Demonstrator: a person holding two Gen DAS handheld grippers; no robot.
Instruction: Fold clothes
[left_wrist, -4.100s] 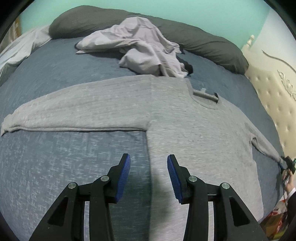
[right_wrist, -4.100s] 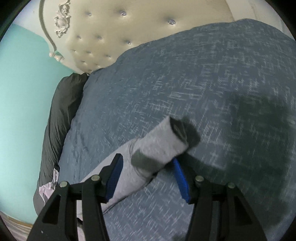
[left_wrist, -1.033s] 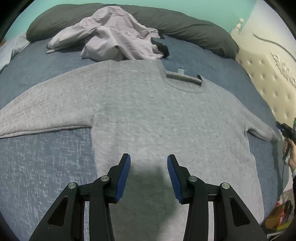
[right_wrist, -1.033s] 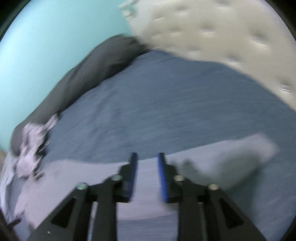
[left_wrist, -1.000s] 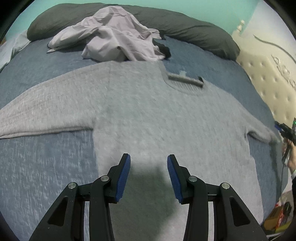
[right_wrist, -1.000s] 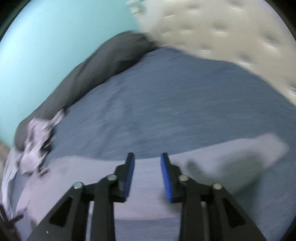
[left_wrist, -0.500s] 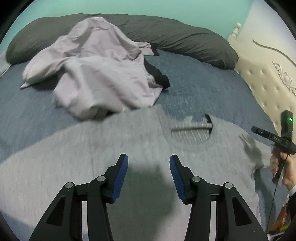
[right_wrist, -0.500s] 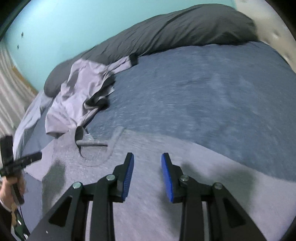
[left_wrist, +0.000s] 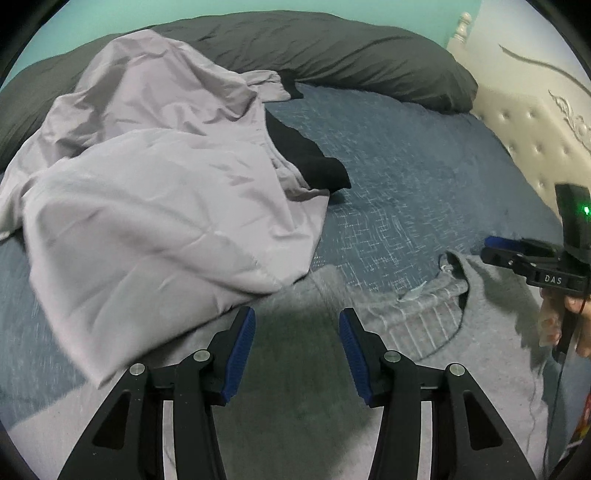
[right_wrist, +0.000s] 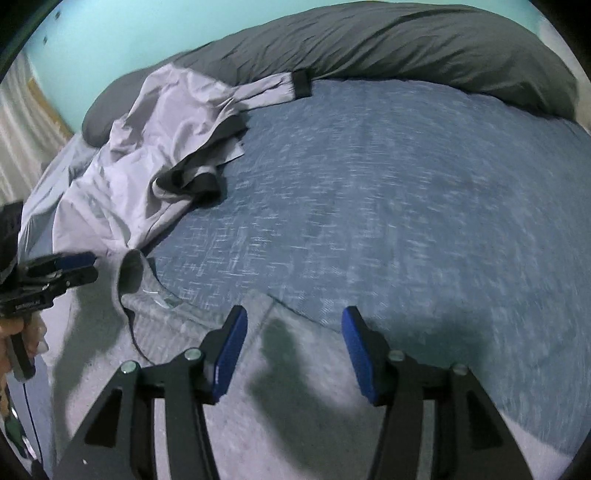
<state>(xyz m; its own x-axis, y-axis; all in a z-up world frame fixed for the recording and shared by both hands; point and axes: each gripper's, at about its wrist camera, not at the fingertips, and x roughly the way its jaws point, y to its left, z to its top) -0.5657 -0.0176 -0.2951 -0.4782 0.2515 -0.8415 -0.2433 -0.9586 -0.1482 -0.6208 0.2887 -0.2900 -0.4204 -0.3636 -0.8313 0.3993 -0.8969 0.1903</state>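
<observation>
Both grippers (left_wrist: 297, 343) (right_wrist: 293, 341) now over sweater (left_wrist: 480, 369) shoulders, jaws parted.

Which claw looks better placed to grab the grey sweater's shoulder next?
Probably right: the right claw, just opened wider, empty, hangs over the grey sweater at its shoulder, beside bare bedspread. The left claw, also opening, empty, has the lilac garment crowding it.

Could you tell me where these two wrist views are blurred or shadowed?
Left wrist view: sweater near the collar is smeared, with a dark shadow between the jaws. Right wrist view: bedspread streaks at the right edge; gripper shadows fall on the sweater.
</observation>
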